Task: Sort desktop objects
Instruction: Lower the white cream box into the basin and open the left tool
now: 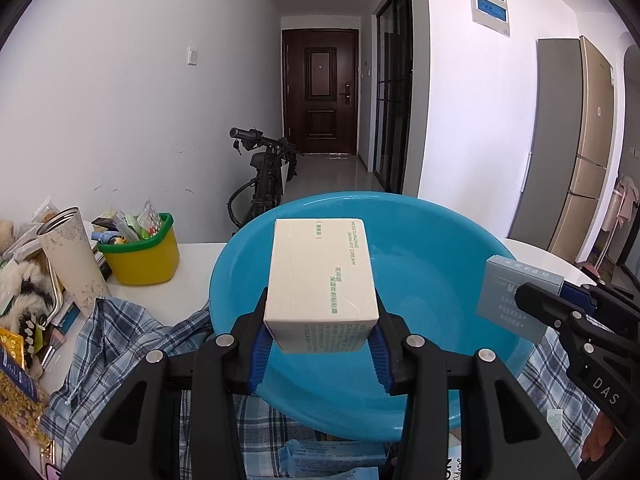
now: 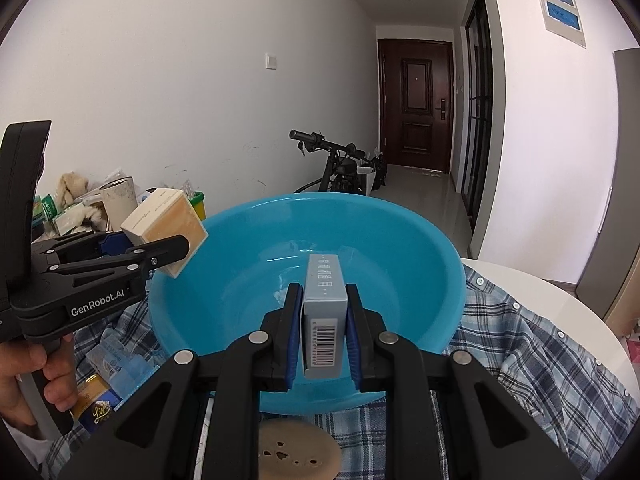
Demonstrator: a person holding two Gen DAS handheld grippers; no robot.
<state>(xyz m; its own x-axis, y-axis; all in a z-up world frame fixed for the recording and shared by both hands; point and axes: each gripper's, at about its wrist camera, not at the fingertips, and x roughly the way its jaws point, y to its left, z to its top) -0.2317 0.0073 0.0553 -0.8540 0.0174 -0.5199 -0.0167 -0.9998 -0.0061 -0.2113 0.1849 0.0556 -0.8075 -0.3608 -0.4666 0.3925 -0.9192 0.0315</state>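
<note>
Two tools in frame, each carrying a box over the wide blue plastic basin [image 1: 420, 280]. Left tool [image 1: 320, 344], lower centre of the left wrist view: blue pads clamped on both sides of a cream-white cardboard carton printed with green text [image 1: 322, 280], jaws part-way apart to the carton's width. Carton is held clear above the near rim of the basin, long side running away from the camera.

Right tool [image 2: 323, 344], lower centre of the right wrist view: jaws nearly together, gripping a slim grey-blue cardboard box with a barcode [image 2: 324, 320] on its narrow faces, box standing on edge. It also hangs over the basin's near side. In the left wrist view the same grey box shows at right middle, over the basin's right rim.

Basin sits on a blue-and-white plaid shirt [image 2: 520, 340] spread over the white bench [image 1: 188, 256]. Upper left of the bench: a yellow plastic tub with a green rim [image 1: 144, 256], stuffed with small items, and a pale patterned metal tumbler [image 1: 72, 256], leaning. A hand [image 2: 28, 368] grips the left tool's handle at the left edge of the right wrist view.
</note>
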